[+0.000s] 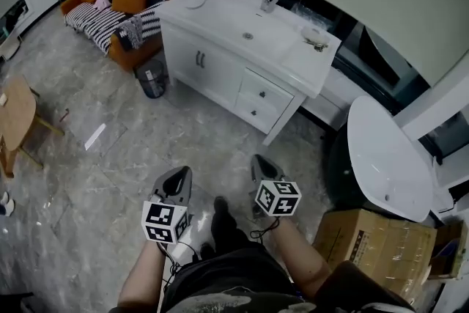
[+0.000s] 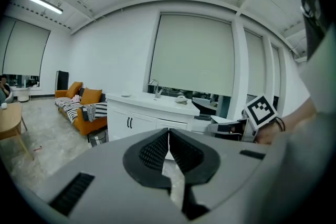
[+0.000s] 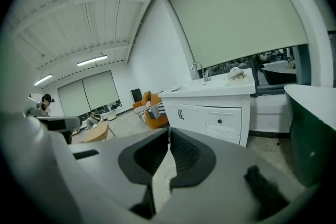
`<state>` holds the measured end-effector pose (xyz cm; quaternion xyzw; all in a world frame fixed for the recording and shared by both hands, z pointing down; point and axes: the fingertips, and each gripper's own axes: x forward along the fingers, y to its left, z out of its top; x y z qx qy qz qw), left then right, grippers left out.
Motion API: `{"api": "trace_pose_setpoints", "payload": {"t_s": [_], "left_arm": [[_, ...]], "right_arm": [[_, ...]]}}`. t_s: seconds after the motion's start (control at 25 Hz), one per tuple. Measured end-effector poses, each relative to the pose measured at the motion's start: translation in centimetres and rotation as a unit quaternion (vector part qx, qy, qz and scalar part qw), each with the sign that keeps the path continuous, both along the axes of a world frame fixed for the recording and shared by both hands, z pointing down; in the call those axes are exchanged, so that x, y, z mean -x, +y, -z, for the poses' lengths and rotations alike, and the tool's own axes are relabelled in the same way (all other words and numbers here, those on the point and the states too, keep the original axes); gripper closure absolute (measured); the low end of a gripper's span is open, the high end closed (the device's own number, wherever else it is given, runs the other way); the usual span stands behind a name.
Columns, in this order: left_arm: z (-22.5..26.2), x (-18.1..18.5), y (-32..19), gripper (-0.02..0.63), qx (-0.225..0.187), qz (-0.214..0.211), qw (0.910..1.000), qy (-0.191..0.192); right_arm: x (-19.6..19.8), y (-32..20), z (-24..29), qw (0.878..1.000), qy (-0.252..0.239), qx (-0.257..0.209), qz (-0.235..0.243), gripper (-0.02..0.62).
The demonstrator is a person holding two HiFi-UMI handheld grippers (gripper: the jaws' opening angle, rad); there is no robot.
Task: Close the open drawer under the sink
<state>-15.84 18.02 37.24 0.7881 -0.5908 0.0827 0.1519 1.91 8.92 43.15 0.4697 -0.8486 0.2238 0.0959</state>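
The white sink cabinet [image 1: 220, 48] stands across the grey floor, well ahead of both grippers. Its two small drawers [image 1: 262, 94] with dark knobs sit at the cabinet's right end, and their fronts look flush with it. The right gripper view shows the same drawers [image 3: 220, 121] side-on. My left gripper [image 1: 176, 177] and right gripper [image 1: 265, 166] are held close to the person's body, side by side, far from the cabinet. Both point toward it. The left gripper [image 2: 168, 134] is shut with nothing between its pads, and the right gripper [image 3: 169, 132] likewise.
An orange sofa [image 1: 110, 7] with striped cushions and a dark bin [image 1: 152, 78] stand left of the cabinet. A wooden table [image 1: 15, 117] is at the far left. A white oval basin [image 1: 388, 157] and a cardboard box [image 1: 374, 245] crowd the right side.
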Motion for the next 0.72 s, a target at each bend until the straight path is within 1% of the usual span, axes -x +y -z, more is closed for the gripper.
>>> {"api": "trace_pose_setpoints", "payload": {"t_s": [0.2, 0.4, 0.6, 0.72], "left_arm": [[0.4, -0.2, 4.6, 0.591, -0.009, 0.005, 0.9998, 0.020], [0.6, -2.2, 7.1, 0.591, -0.016, -0.006, 0.9994, 0.031], [0.8, -3.6, 8.5, 0.591, -0.020, -0.017, 0.9989, 0.038], [1.1, -4.1, 8.9, 0.591, -0.022, -0.019, 0.9991, 0.030]], "right_arm": [[0.0, 5.1, 1.8, 1.000, 0.006, -0.016, 0.001, 0.565], [-0.9, 8.9, 3.0, 0.999, 0.023, -0.032, 0.011, 0.566], [-1.0, 11.0, 3.8, 0.998, 0.031, -0.044, 0.018, 0.566], [-1.6, 11.4, 3.9, 0.998, 0.035, -0.048, 0.015, 0.566]]}}
